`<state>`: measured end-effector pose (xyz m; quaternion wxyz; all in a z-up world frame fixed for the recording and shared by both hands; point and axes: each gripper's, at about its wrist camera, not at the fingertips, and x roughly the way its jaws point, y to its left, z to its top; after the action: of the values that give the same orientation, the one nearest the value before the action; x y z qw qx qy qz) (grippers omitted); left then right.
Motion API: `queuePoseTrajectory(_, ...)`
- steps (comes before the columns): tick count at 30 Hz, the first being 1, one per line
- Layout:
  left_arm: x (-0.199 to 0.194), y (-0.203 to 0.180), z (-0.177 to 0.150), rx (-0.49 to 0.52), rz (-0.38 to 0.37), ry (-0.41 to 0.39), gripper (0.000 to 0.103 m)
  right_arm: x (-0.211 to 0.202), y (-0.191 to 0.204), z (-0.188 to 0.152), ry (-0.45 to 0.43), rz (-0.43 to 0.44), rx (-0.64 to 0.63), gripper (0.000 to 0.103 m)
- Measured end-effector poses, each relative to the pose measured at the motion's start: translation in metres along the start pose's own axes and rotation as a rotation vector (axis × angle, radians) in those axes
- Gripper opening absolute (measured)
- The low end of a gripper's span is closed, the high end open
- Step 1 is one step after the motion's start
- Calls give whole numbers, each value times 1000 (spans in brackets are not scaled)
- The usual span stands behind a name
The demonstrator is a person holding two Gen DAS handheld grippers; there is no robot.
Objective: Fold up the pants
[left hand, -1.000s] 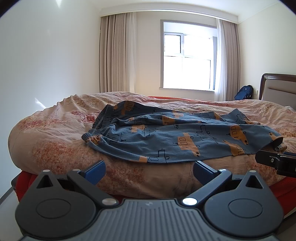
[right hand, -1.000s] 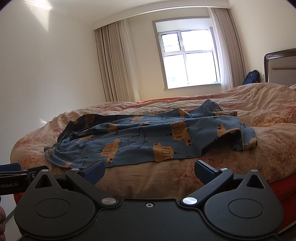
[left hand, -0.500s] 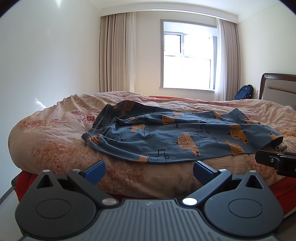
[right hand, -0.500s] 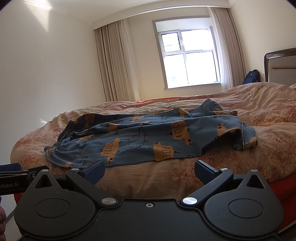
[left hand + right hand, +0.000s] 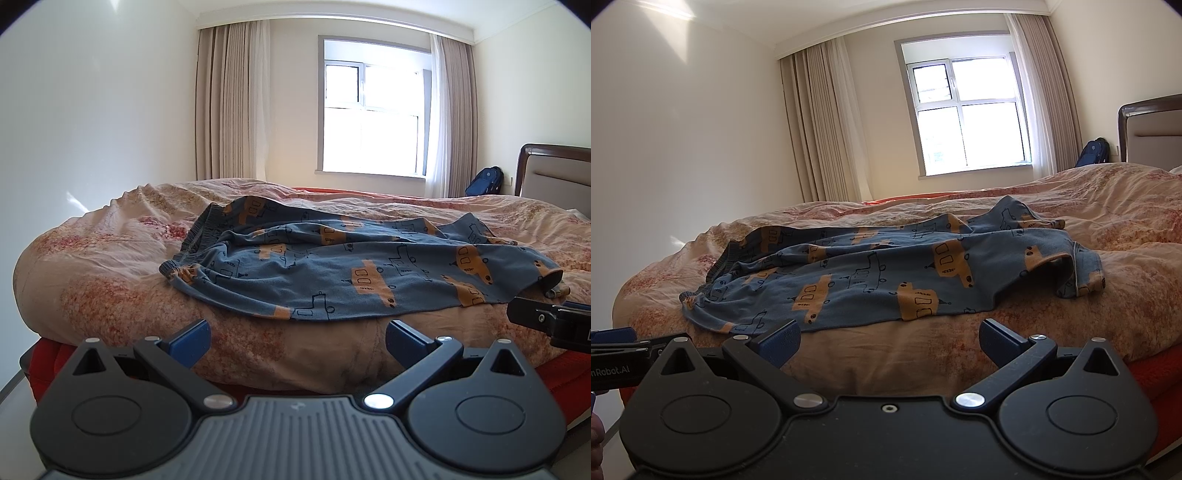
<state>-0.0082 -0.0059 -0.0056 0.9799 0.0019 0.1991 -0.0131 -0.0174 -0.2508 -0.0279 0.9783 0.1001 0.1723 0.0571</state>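
Blue pants (image 5: pixel 332 273) with orange bus prints lie crumpled across the near part of the bed, waistband (image 5: pixel 199 236) to the left and leg cuffs (image 5: pixel 550 280) to the right. In the right wrist view the same pants (image 5: pixel 879 277) spread out with a folded-over cuff (image 5: pixel 1082 273) at the right. My left gripper (image 5: pixel 297 338) is open, held short of the bed's edge, with nothing between its fingers. My right gripper (image 5: pixel 890 338) is open too, just in front of the pants' near hem. Each gripper shows at the edge of the other's view.
The bed carries a pink floral quilt (image 5: pixel 110 258) over a red sheet (image 5: pixel 576 384). A headboard (image 5: pixel 554 170) stands at the right. A window (image 5: pixel 373 110) with curtains and a blue backpack (image 5: pixel 484 181) are at the far wall.
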Motion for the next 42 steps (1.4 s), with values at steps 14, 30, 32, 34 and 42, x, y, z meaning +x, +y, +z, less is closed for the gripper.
queuePoseTrajectory(14, 26, 6, 9, -18, 1, 167, 103, 27, 6, 12, 137, 13, -68, 103)
queuePoseTrajectory(30, 60, -6, 44, 75, 55, 205, 103, 80, 3, 65, 262, 71, -170, 103)
queuePoseTrajectory(32, 65, -7, 49, 82, 60, 204, 103, 85, 1, 70, 267, 75, -173, 103)
queuePoseTrajectory(34, 70, -9, 55, 94, 61, 201, 103, 90, -1, 74, 274, 84, -181, 103)
queuePoseTrajectory(42, 95, -10, 79, 124, 64, 176, 103, 115, 2, 94, 291, 106, -229, 103)
